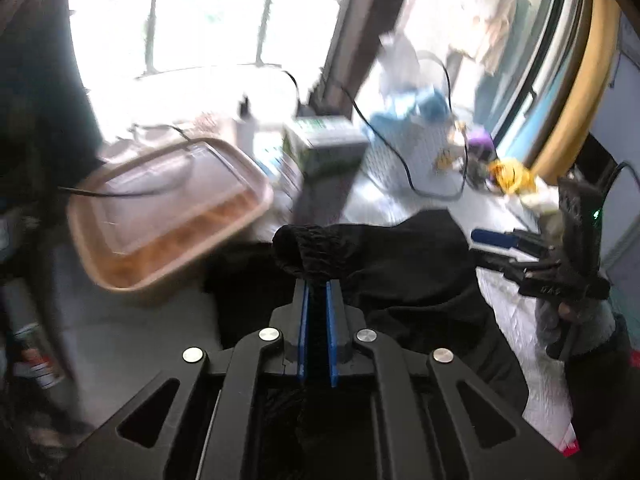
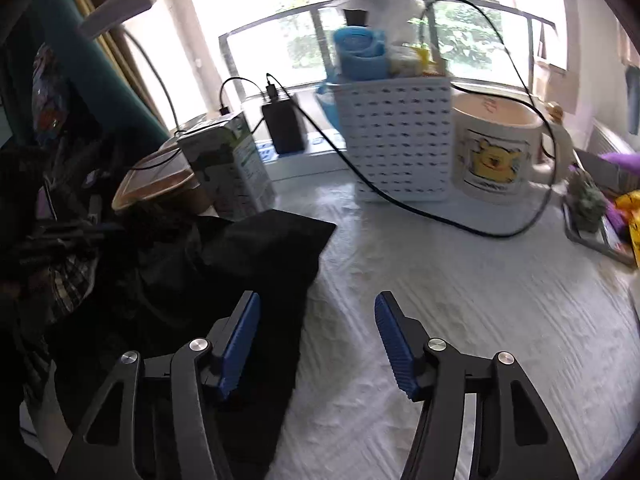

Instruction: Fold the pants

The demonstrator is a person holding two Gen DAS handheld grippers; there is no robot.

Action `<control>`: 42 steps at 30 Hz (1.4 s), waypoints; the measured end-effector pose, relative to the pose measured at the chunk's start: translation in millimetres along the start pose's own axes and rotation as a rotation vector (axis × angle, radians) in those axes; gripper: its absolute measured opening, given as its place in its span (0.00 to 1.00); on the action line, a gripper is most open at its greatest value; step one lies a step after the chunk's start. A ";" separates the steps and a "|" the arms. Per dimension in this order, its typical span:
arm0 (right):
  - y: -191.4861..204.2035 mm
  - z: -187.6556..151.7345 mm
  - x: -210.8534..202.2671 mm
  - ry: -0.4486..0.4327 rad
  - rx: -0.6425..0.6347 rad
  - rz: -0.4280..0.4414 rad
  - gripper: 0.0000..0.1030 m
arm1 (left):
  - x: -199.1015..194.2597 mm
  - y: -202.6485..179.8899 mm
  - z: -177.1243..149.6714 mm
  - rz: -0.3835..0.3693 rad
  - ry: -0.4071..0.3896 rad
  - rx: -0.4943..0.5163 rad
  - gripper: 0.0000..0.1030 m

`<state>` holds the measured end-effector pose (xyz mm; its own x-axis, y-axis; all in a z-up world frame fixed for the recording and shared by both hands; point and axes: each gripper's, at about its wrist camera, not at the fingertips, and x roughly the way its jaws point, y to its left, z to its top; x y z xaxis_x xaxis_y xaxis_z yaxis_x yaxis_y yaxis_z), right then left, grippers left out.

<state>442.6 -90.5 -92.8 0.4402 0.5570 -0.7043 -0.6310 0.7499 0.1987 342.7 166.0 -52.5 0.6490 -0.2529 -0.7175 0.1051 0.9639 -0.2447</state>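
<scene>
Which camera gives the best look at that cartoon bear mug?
The right wrist view: the mug stands large and clear beside the white basket. The left wrist view does not show it recognisably; only the basket appears, blurred.

No text is showing clearly enough to read. The cream ceramic mug (image 2: 498, 152) is carrying a yellow cartoon bear picture with a blurred line of lettering beneath it, and the green-and-white cardboard carton (image 2: 230, 168) is showing only smeared, illegible print on its side.
</scene>
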 end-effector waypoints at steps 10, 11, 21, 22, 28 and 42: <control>31.0 30.3 23.5 0.014 -0.113 -0.062 0.60 | -19.4 23.8 -11.7 0.117 -0.046 -0.027 0.05; 33.6 32.7 30.9 0.028 -0.126 -0.067 0.60 | -15.9 29.9 -13.6 0.132 -0.035 -0.037 0.05; 35.4 41.3 85.3 0.137 -0.207 -0.144 0.60 | 24.5 52.4 -33.8 0.244 0.098 -0.048 0.09; 34.0 43.1 73.7 0.113 -0.200 -0.160 0.60 | 21.1 52.2 -32.4 0.238 0.101 -0.053 0.09; 59.4 39.7 17.0 0.016 -0.252 -0.084 0.60 | -16.3 41.5 -32.9 0.205 0.041 -0.072 0.48; 72.2 -36.5 15.5 0.139 -0.282 -0.147 0.62 | -16.0 -1.9 -101.8 0.136 0.143 -0.101 0.57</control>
<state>380.6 -40.8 -114.2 0.4608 0.3818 -0.8012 -0.7273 0.6798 -0.0944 255.4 159.7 -106.9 0.5376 -0.1375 -0.8319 -0.0567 0.9785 -0.1984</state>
